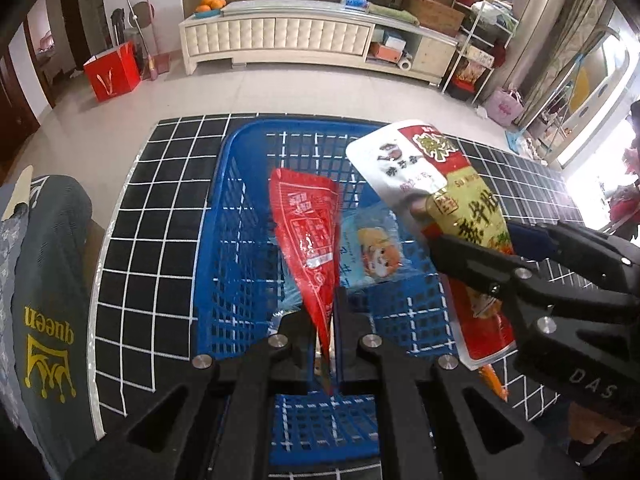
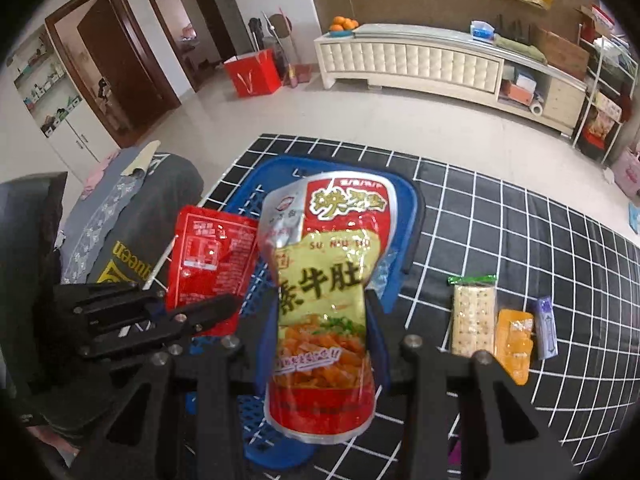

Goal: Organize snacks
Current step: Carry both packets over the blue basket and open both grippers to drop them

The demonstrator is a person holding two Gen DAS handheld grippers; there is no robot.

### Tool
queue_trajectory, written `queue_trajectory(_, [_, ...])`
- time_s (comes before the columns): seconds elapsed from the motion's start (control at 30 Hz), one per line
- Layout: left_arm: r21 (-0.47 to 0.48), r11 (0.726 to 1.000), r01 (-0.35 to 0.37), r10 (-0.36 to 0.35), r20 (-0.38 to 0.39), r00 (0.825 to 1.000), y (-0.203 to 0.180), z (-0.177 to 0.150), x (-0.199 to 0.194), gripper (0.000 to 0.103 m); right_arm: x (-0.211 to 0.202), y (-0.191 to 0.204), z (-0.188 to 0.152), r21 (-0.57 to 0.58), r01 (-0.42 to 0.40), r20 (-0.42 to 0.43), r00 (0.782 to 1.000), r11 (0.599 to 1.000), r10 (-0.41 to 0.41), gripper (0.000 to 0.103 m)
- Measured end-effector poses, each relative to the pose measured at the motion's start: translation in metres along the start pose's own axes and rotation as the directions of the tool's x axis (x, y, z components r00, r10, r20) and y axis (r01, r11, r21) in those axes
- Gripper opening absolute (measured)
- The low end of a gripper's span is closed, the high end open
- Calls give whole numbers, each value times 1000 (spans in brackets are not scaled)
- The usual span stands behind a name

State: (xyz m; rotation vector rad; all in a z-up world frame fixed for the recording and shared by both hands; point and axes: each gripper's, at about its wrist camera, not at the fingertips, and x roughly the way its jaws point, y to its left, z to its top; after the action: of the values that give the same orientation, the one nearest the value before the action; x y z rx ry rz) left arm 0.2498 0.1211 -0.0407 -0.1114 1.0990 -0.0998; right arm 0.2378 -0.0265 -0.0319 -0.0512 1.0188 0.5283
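**Two pouches held over the blue basket**

Currently I log the following. My left gripper (image 1: pixel 326 320): jaws clamped on a red snack packet (image 1: pixel 310 232), held edge-on above the blue plastic basket (image 1: pixel 240 240). My right gripper (image 2: pixel 320 336): jaws pressed against the sides of a large pouch (image 2: pixel 326 292), red and yellow with a silver upper corner, held upright over the same basket. In the left wrist view this pouch sits just right of the red packet, tilted, with the right gripper's black body below it.

Basket contents: one pale blue packet with a cartoon face (image 1: pixel 376 256), lying on the lattice floor.

Surface: black cloth with a white grid (image 2: pixel 500 240), the basket resting on it.

On the cloth, well to the right of the basket: a cracker pack (image 2: pixel 473 316), an orange packet (image 2: pixel 514 344) just beside it, then a small purple packet (image 2: pixel 546 328).

Left of the basket: a grey fabric printed "queen" (image 1: pixel 48 300).
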Motion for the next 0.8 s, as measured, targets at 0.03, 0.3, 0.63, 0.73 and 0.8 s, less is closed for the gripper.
queue_trajectory(0.03, [1, 1000, -1, 1, -2, 1000, 2, 1, 2, 6, 1, -1, 2, 2, 2, -1, 1000, 1000, -2, 45])
queue_trajectory(0.3, [12, 999, -48, 48, 10, 999, 10, 5, 4, 40, 2, 1, 1, -8, 13, -4, 1000, 1000, -13, 45])
queue_trajectory(0.63, [53, 997, -57, 54, 60, 997, 8, -14, -32, 40, -16, 16, 4, -25, -2, 25, 1000, 1000, 2, 45])
queue_trajectory(0.73, [46, 997, -60, 56, 82, 995, 14, -17, -44, 42, -18, 25, 7, -39, -4, 30, 1000, 999, 5, 45])
queue_trajectory(0.8, [30, 998, -58, 55, 96, 994, 22, -17, -50, 43, -15, 30, 11, -47, -4, 27, 1000, 999, 5, 45])
